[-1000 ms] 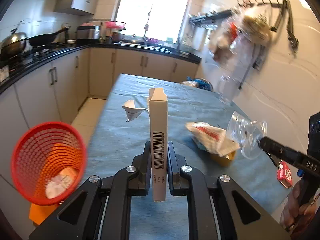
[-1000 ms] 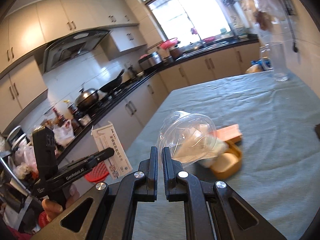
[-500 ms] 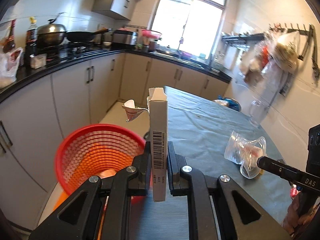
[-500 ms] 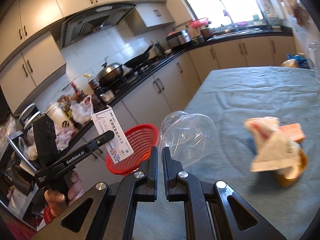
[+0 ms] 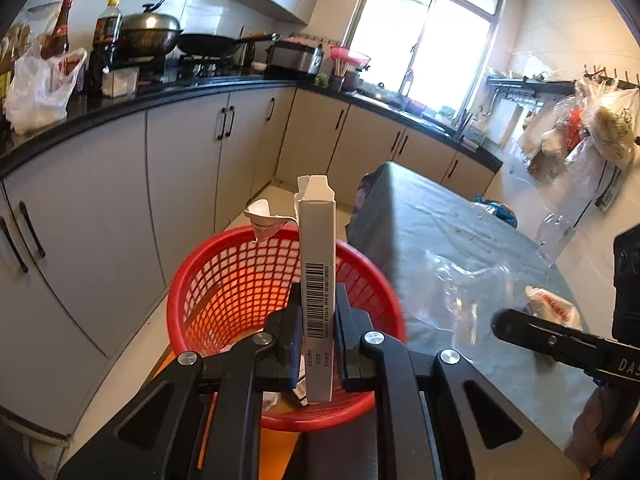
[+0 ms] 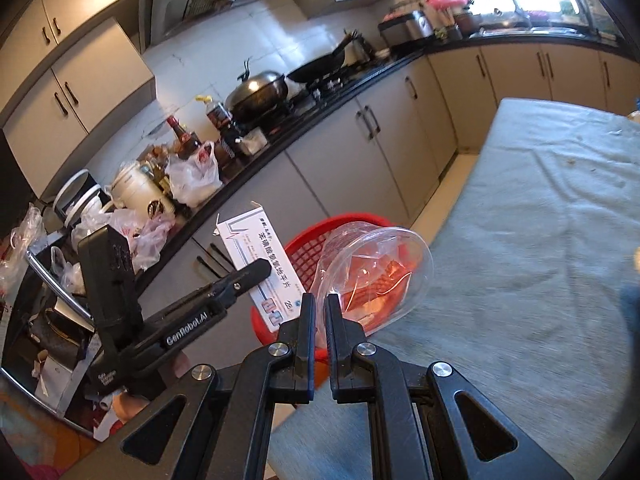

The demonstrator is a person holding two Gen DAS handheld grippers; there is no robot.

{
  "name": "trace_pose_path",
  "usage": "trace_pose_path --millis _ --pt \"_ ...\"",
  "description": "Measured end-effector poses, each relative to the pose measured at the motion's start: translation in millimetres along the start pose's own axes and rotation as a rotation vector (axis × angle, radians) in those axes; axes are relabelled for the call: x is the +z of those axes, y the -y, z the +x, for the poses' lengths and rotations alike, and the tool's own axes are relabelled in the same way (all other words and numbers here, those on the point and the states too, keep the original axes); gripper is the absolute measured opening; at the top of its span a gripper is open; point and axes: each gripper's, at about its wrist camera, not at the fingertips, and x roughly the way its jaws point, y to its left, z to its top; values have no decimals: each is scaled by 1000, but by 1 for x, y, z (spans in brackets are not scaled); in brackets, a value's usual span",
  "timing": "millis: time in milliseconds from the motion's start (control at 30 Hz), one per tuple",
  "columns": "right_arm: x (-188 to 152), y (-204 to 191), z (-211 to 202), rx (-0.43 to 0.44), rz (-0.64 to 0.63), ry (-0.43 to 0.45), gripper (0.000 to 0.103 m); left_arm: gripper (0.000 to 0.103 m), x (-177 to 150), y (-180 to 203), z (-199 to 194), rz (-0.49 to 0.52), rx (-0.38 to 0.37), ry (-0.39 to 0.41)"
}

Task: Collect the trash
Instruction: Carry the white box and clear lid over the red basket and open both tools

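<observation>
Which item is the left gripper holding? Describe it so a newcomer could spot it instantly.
Find the red mesh basket on the floor between the cabinets and the cloth-covered table. Over it, the left gripper clamps a slim white cardboard box standing upright. Its barcode and torn-open top flap set it apart from the clear plastic cup in the right gripper.

Home kitchen (lived-in): wok (image 5: 222, 42) on stove, cabinets (image 5: 208, 168), sunlit window (image 5: 420, 36).
</observation>
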Motion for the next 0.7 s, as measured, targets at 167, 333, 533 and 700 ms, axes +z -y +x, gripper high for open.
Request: trace_pose_path --millis 167,333,533,700 --pt "1 1 30 -5 2 -45 6 13 -2 -11 9 -12 17 -17" --pt "1 5 52 -3 9 -80 6 13 -7 -17 19 -19 28 -40" --pt "2 2 60 -20 -8 -89 9 13 -10 -18 21 -11 48 -38" --pt "2 2 55 -12 -8 -94 9 17 -10 -17 17 -24 41 -36"
